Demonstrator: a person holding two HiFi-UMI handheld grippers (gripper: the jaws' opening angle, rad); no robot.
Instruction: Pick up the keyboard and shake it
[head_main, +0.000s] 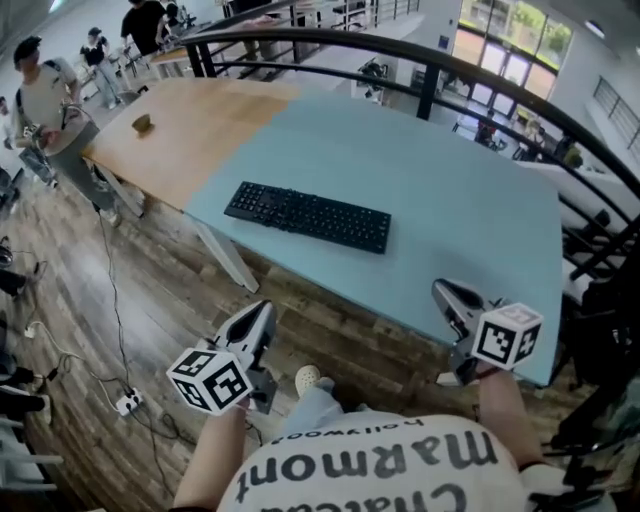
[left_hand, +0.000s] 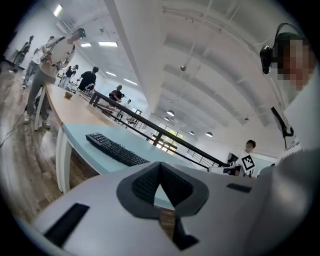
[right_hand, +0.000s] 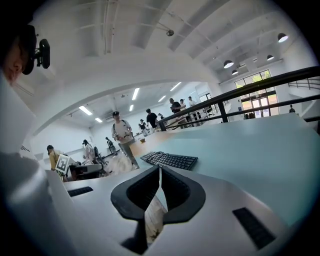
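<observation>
A black keyboard (head_main: 308, 216) lies flat on the light blue table (head_main: 450, 210), near its front edge. It also shows in the left gripper view as the keyboard (left_hand: 115, 149) and in the right gripper view as the keyboard (right_hand: 170, 160). My left gripper (head_main: 262, 312) is shut and empty, held over the floor short of the table edge, below the keyboard. My right gripper (head_main: 445, 292) is shut and empty too, just at the table's front edge, to the right of the keyboard. Both point toward the table.
The table's left part is bare wood (head_main: 185, 125) with a small brown object (head_main: 142, 123) on it. A black railing (head_main: 430, 75) runs behind the table. A person (head_main: 55, 110) stands at the left end. Cables and a power strip (head_main: 127, 402) lie on the wooden floor.
</observation>
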